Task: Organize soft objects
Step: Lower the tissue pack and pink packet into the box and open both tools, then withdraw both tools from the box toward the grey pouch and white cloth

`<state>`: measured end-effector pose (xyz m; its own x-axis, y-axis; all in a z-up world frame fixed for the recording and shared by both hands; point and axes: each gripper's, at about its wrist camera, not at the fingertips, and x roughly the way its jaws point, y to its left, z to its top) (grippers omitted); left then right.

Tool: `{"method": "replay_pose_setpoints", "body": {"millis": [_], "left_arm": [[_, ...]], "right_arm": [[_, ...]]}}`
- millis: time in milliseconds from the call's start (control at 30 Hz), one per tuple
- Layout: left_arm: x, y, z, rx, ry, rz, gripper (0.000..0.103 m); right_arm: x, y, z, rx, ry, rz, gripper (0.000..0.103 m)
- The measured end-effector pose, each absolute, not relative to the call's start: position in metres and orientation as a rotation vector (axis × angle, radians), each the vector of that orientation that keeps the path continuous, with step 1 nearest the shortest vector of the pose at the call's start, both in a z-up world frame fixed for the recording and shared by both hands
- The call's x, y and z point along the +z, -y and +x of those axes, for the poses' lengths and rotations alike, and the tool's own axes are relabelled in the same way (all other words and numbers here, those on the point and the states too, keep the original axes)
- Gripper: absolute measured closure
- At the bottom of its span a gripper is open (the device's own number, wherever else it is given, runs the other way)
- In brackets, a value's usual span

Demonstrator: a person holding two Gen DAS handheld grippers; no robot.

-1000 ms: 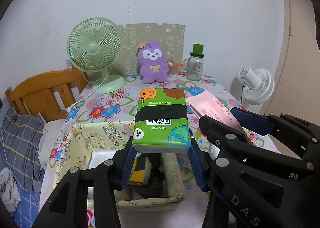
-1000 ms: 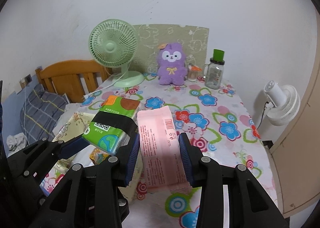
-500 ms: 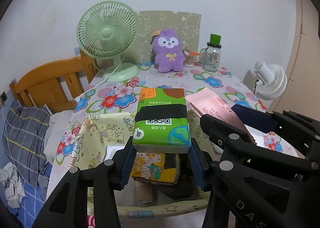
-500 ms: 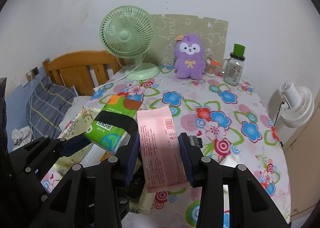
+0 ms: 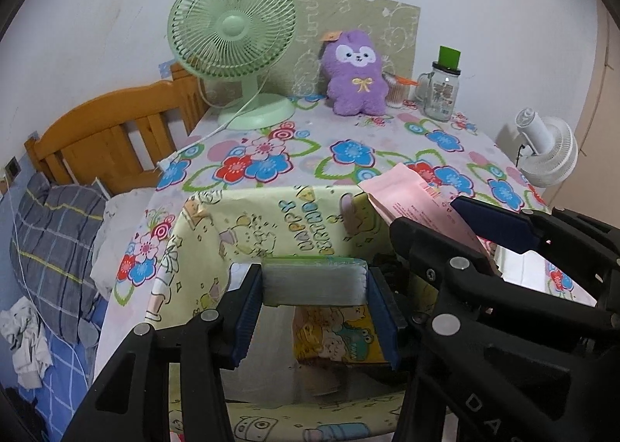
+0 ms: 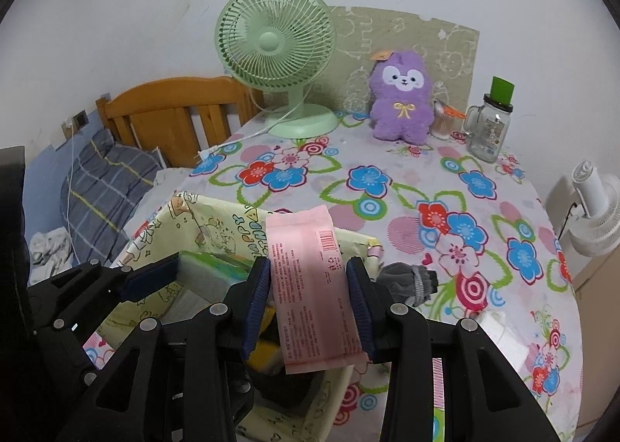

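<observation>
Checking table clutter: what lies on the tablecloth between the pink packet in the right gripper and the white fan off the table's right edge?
In the right wrist view, a grey glove lies just right of the pink packet; past it, bare flowered tablecloth runs to the white fan.

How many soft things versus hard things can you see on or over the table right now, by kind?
Tissue packs: 2, green pack in the left tool whose jaws are opening, pink pack in the right tool
Plush toys: 1, purple plush
Gloves: 1, grey glove
Fans: 1, green fan
Jars: 1, glass jar
Total: 6
</observation>
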<state>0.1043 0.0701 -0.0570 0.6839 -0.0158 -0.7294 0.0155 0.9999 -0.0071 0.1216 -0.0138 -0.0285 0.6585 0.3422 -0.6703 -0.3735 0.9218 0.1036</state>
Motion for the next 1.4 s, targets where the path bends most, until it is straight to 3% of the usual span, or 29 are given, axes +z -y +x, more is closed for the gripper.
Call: {"method": "replay_pose_setpoints", "body": {"millis": [67, 300, 467, 500, 567, 633, 700, 1400], "left_arm": [[-0.059, -0.073, 0.105, -0.008, -0.824, -0.003, 0.047], [-0.064, -0.080, 0.104, 0.015, -0.832, -0.007, 0.026], [-0.065, -0.083, 0.104, 0.024, -0.834, -0.006, 0.019], [-0.065, -0.083, 0.103, 0.025, -0.833, -0.005, 0.018], [-0.066, -0.083, 0.102, 0.023, -0.835, -0.005, 0.018], [-0.065, -0.083, 0.100, 0.022, -0.832, -0.009, 0.017], [-0.063, -0.082, 0.099, 0.018, -0.826, -0.009, 0.016], [-0.043, -0.039, 0.081, -0.046, -0.774, 0.005, 0.012]], "right_arm": [[-0.031, 0.010, 0.123, 0.416, -0.756, -0.050, 0.059], [-0.039, 0.000, 0.127, 0.447, -0.774, -0.052, 0.059], [-0.042, -0.005, 0.128, 0.473, -0.779, -0.048, 0.058], [-0.043, -0.006, 0.127, 0.476, -0.779, -0.048, 0.057], [-0.044, -0.007, 0.128, 0.480, -0.783, -0.050, 0.045], [-0.043, -0.007, 0.128, 0.467, -0.774, -0.048, 0.026], [-0.041, -0.005, 0.125, 0.451, -0.754, -0.051, 0.022], [-0.022, 0.040, 0.102, 0.367, -0.693, -0.036, 0.008]]}}
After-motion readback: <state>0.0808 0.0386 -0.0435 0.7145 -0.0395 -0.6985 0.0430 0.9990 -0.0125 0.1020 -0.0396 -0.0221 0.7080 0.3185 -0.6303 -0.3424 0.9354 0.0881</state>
